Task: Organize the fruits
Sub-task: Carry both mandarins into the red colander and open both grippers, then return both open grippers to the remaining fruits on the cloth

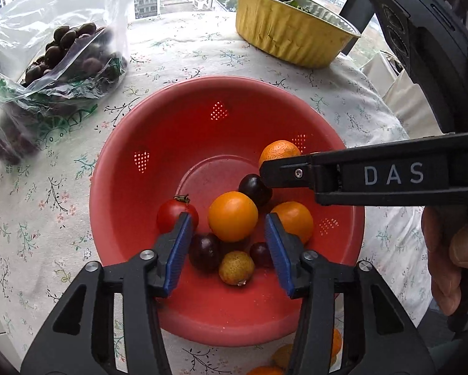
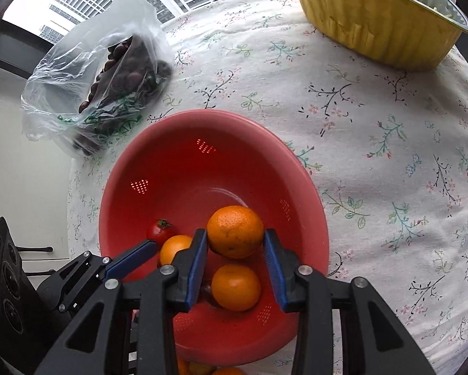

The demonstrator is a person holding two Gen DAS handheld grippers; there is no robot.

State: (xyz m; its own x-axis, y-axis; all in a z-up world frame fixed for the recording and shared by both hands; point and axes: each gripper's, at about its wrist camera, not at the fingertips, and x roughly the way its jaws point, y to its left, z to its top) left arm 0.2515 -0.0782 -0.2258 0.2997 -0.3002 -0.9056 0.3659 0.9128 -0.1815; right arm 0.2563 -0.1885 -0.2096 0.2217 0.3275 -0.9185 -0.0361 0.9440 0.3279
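- I see a table (image 2: 374, 143) draped in a white cloth printed with small flowers and twigs.
- A red colander bowl (image 1: 133, 218) sits on it nearest me.
- A clear plastic bag (image 1: 46, 62) of dark fruit lies on the cloth at the far left of the bowl.
- A gold foil tray (image 1: 284, 37) stands at the far right edge.
- A few orange fruits (image 1: 280, 356) lie on the cloth at the bowl's near side, mostly hidden.

oranges (image 1: 309, 356) behind claw arms cut off, bag (image 1: 2, 100) edge-cropped
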